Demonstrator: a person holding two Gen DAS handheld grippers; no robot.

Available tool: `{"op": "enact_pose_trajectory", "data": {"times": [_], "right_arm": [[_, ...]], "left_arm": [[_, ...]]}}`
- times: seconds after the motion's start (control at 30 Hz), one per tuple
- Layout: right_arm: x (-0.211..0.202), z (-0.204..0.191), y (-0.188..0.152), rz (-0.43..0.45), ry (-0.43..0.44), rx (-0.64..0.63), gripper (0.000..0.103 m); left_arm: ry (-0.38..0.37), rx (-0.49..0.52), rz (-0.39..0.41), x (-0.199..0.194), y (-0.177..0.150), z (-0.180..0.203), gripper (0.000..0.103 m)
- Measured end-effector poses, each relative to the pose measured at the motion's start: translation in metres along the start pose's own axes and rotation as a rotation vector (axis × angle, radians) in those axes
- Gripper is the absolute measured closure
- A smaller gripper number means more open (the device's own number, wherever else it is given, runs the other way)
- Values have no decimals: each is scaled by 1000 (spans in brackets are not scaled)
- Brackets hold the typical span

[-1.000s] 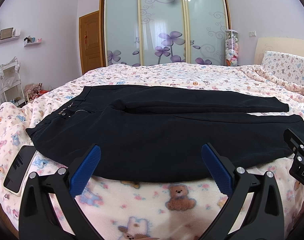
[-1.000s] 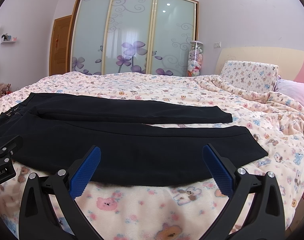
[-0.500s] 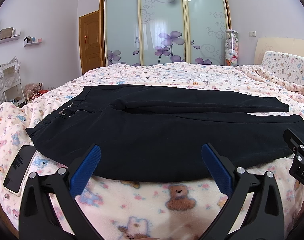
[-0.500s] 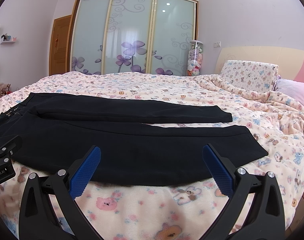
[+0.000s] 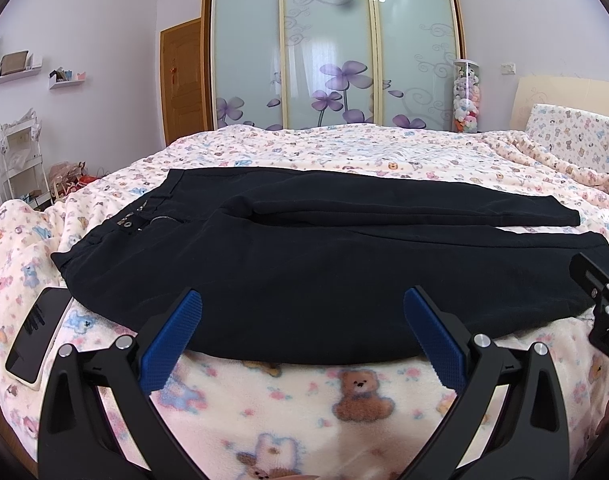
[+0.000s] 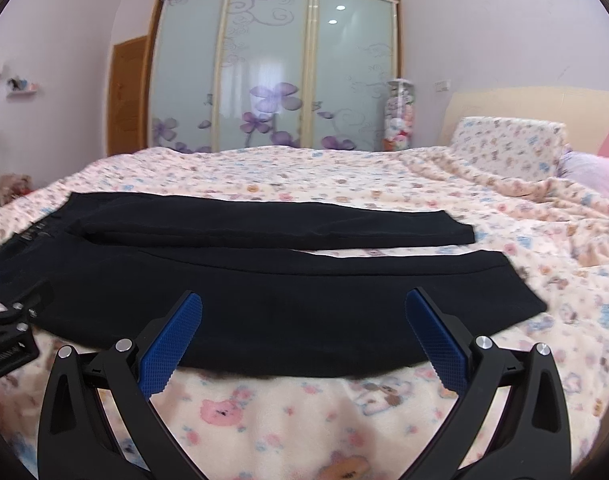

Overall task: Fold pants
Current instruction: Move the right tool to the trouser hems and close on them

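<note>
1. The black pants (image 5: 328,256) lie flat across the bed (image 5: 344,148), legs side by side, unfolded as a second ago.
2. The right claw (image 6: 303,332) has shifted slightly, blurring its view; the left claw (image 5: 302,332) is unchanged.
3. Both claws are spread wide and empty at the near edge, so folding has not begun.

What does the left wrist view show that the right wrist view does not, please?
Only the left wrist view shows the phone on the blanket and the wall shelves. Only the right wrist view shows the pink pillow. Both show the black pants spread flat, the wardrobe and each open hand-held gripper: left, right.
</note>
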State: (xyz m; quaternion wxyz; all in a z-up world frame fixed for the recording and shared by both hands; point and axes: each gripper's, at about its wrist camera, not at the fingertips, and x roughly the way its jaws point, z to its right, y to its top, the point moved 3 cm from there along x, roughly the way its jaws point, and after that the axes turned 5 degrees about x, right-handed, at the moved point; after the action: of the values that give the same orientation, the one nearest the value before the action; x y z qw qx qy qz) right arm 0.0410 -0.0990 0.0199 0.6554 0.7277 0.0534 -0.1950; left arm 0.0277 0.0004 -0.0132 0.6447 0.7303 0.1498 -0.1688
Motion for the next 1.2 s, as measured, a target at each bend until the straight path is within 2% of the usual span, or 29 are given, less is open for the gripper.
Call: {"op": "enact_pose_trajectory", "data": {"times": [0.17,0.23,0.3,0.37,0.47,0.57,0.77,0.87,1.0,1.13,1.2], "right_arm": [[11,5,12,-65,215,59,1],[16,10,30,-80,311,64,1],[21,18,44,-79,349,60,1],[29,33,55,-92,348,80,1],[52,67,71,-154,351,152,1],[80,110,88,-195,283,229,1],[142,214,134,-162,120,369,1],[180,247,144,-199,76,403,1],[244,288,149,-258,77,499,3],[289,314,147,-273,41,569,23],[311,324,141,-280,4,579,28]], "left_arm": [[3,-26,-12,6,1,-2,2],[5,-40,-20,8,2,-3,2],[3,-57,-27,12,4,-6,2],[2,-69,-29,14,5,-5,2],[1,-74,-27,18,6,-3,2],[-5,-72,-19,20,8,1,2],[-33,-71,17,20,14,7,2],[-65,-83,24,23,16,7,2],[-136,-130,19,33,21,0,2],[-192,-190,15,43,24,-7,2],[-214,-206,-10,51,22,-9,2]]}}
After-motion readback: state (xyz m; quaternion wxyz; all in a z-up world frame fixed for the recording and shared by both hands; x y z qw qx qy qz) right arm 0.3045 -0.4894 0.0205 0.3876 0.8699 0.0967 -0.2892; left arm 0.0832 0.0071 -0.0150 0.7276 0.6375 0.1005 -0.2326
